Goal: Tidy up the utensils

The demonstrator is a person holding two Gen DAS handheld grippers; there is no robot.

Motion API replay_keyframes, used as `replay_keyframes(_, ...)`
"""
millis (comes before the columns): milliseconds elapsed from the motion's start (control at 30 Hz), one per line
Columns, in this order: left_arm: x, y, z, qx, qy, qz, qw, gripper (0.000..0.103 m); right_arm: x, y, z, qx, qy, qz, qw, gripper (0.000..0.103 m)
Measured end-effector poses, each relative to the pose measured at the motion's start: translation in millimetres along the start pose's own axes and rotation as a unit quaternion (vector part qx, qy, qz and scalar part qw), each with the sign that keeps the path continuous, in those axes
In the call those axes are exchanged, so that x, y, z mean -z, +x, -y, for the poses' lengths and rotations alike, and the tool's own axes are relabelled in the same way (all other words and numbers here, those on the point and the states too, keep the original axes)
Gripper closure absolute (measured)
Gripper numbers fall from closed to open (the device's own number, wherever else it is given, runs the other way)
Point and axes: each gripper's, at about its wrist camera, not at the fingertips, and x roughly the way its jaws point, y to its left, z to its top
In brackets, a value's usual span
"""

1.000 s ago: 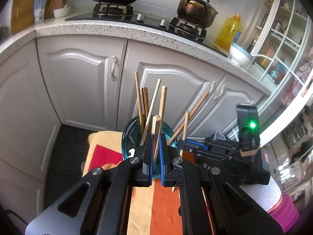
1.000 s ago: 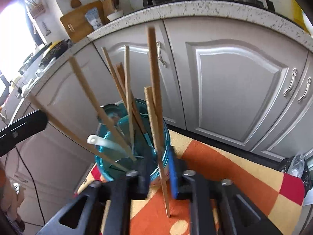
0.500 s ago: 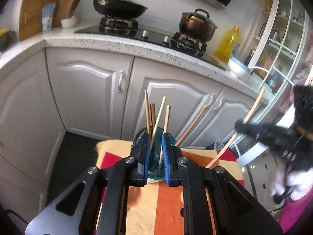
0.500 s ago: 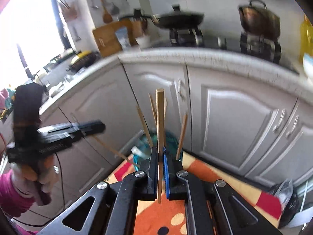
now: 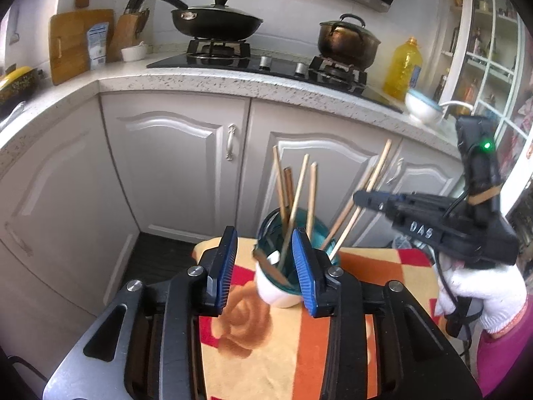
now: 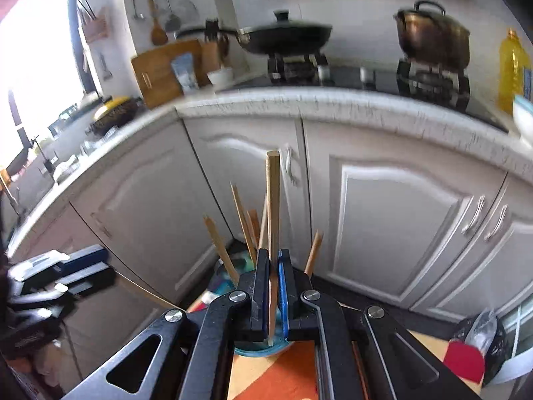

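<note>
- Left wrist view: the left gripper [image 5: 265, 266] stands wide apart, holding nothing, its blue pads either side of the teal utensil cup [image 5: 293, 266] on the patterned cloth [image 5: 253, 350].
- Wooden chopsticks [image 5: 311, 196] stand in the cup; the right gripper [image 5: 361, 198] reaches in from the right.
- Right wrist view: the right gripper [image 6: 273, 286] is clamped narrow on one upright chopstick [image 6: 273, 206] above the cup [image 6: 253, 350].

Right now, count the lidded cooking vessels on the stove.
2: a black lidded frying pan on the left of the stove, a brown lidded pot on its right. No others seem hidden.
</note>
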Motion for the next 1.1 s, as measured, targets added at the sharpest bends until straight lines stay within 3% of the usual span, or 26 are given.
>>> replay_keyframes(233, 23.6, 15.6, 2.4, -0.010, -0.005, -0.022, 0.9997, 0.070, 30.2, 36.6, 8.6, -0.009, 0.013, -0.064, 0.998, 0.098)
replay_keyframes(267, 26.3, 15.3, 3.2, -0.011, -0.007, -0.022, 0.9997, 0.070, 33.6, 36.2, 9.5, -0.005, 0.013, -0.066, 0.998, 0.097)
replay_keyframes(300, 28.9, 16.6, 4.3, -0.014, -0.008, -0.025, 0.9996, 0.070, 36.7, 34.0, 11.3, -0.002, 0.012, -0.067, 0.998, 0.089)
replay_keyframes(367, 33.1, 18.0, 7.1, -0.015, -0.010, -0.030, 0.9994, 0.070, 41.2, 24.5, 14.1, 0.000, 0.015, -0.063, 0.998, 0.072)
replay_keyframes(667, 47.5, 15.6, 25.1, -0.022, -0.010, -0.032, 0.9992, 0.070, 76.1, -19.0, 12.2, 0.004, 0.047, -0.044, 0.998, 0.069)
replay_keyframes(767, 47.4, 11.5, 28.8, -0.024, -0.007, -0.026, 0.9993, 0.070, 82.9, -27.6, 3.7, 0.013, 0.047, -0.033, 0.998, 0.064)
replay_keyframes(1100, 38.7, -15.5, 40.7, -0.039, 0.008, 0.014, 0.9991, 0.070, 85.3, -58.3, -15.7, 0.036, 0.050, 0.000, 0.998, 0.061)
